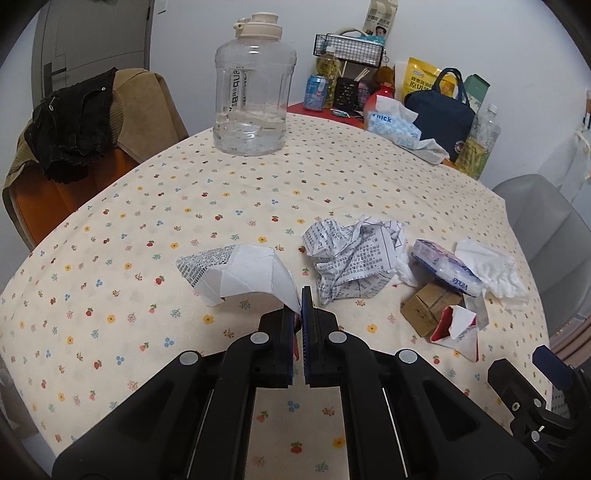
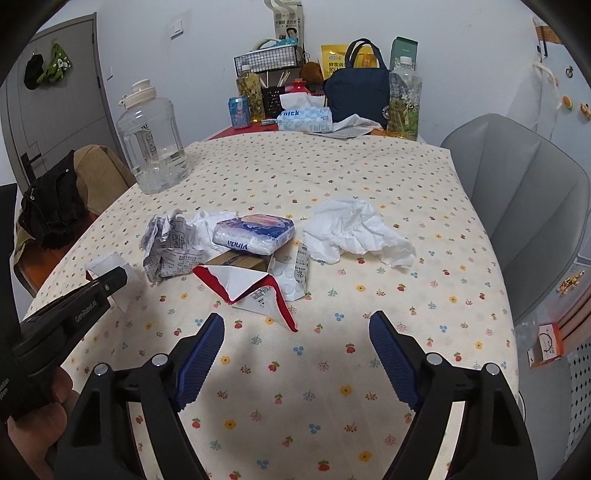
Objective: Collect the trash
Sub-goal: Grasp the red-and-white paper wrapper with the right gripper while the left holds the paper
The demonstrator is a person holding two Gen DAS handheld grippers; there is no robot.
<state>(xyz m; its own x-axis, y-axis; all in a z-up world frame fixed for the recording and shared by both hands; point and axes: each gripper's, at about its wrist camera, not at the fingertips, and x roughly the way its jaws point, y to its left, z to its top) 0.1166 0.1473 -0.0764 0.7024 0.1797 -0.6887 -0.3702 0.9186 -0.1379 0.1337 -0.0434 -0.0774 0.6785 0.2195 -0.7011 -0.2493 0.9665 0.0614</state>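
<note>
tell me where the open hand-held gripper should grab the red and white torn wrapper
Grip the raised red-edged fold of the red and white torn wrapper at its near corner, coming from the near side with the right hand-held gripper. That flap stands off the cloth and points toward the open jaws.

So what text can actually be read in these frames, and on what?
"Vinda": small tissue pack in the trash pile.
"Thick": blue tissue pack at the back.
"GenRobot.AI": side of the left gripper.
Partly readable, seemingly "SUPER": water jug.
Too small or blurred: crumpled printed paper, yellow bag, wall poster.
</note>
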